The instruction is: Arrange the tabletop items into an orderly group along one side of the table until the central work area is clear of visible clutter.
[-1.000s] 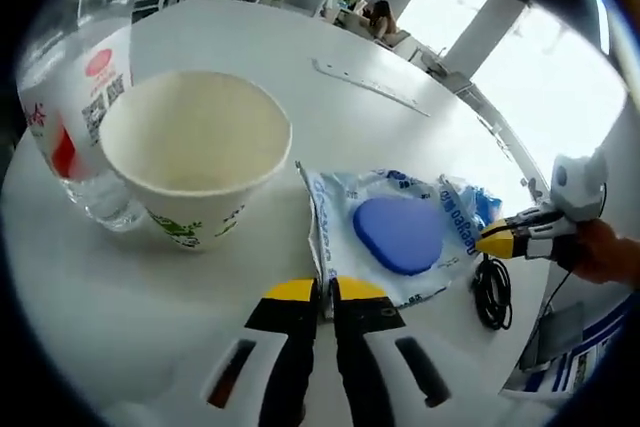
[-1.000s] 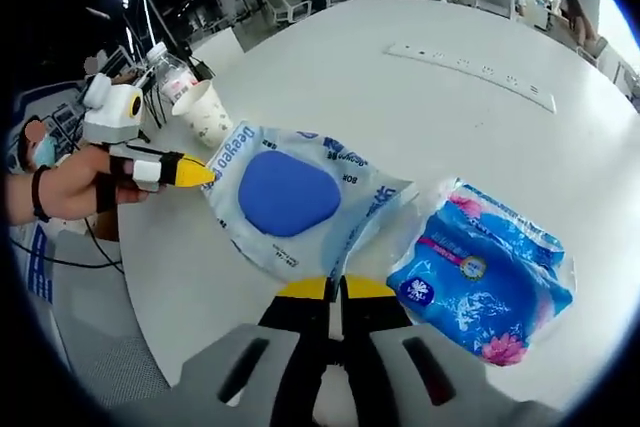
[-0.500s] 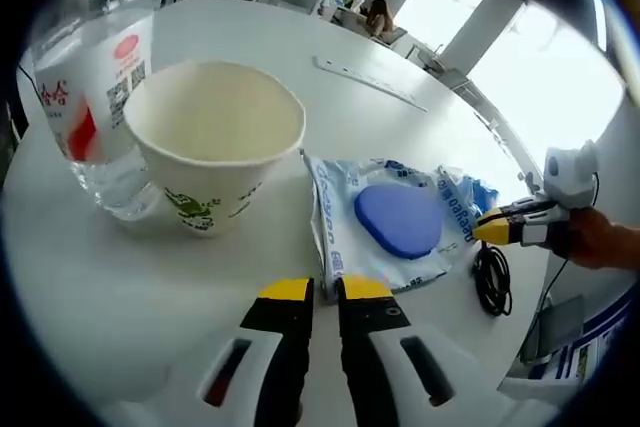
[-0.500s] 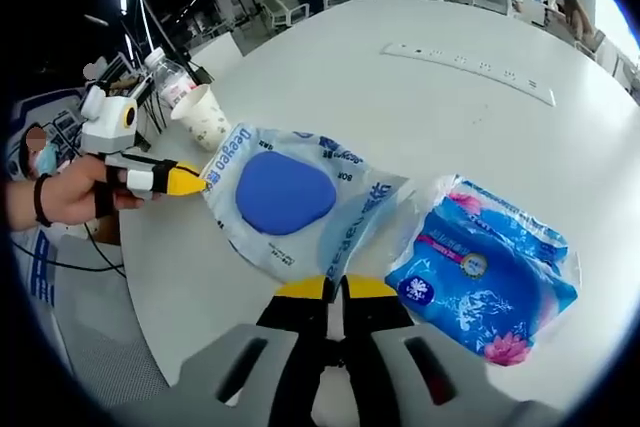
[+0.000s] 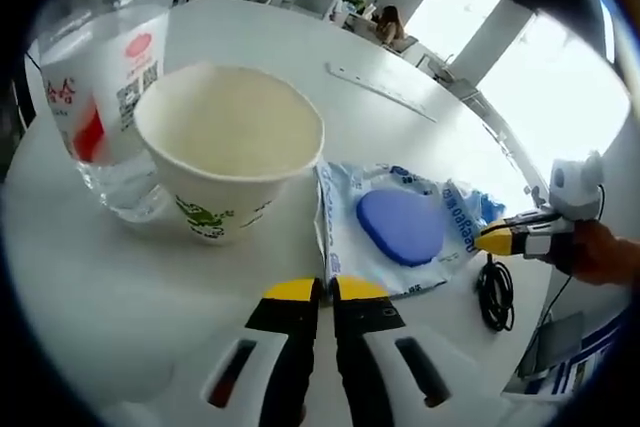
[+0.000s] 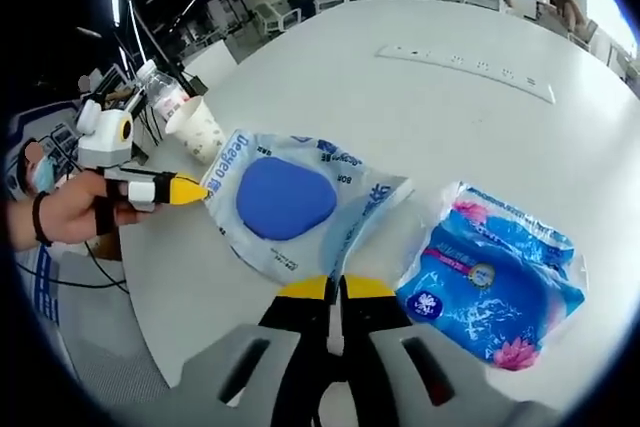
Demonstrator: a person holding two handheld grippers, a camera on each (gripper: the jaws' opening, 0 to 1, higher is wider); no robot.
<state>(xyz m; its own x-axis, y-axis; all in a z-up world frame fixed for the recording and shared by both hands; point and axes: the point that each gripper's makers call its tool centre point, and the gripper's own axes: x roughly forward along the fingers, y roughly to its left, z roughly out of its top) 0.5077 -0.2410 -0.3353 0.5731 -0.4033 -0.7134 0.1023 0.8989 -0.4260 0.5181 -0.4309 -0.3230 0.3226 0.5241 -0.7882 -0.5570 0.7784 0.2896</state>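
Clearly, both the left gripper (image 5: 321, 290) and the right gripper (image 6: 335, 288) are clamped on opposite edges of the clear pouch (image 5: 395, 232), which lies on the tabletop (image 6: 420, 97) just beside the paper cup (image 5: 228, 172). Pulling apart could tear the film, and sliding it toward the cup risks tipping it against the water bottle (image 5: 100, 87).

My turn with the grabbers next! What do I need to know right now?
Left gripper: jaws shut on one edge of the clear packet with the blue pad.
Right gripper: jaws shut on the opposite edge of that same packet, so both grip it together.
Paper cup and water bottle stand side by side at one end of the white table, the packet's edge right by the cup.
The blue tissue pack lies apart, beside the right gripper.
Done: cup, bottle and packet are grouped.
Left: let go of the packet, then probably bring the tissue pack over to them.
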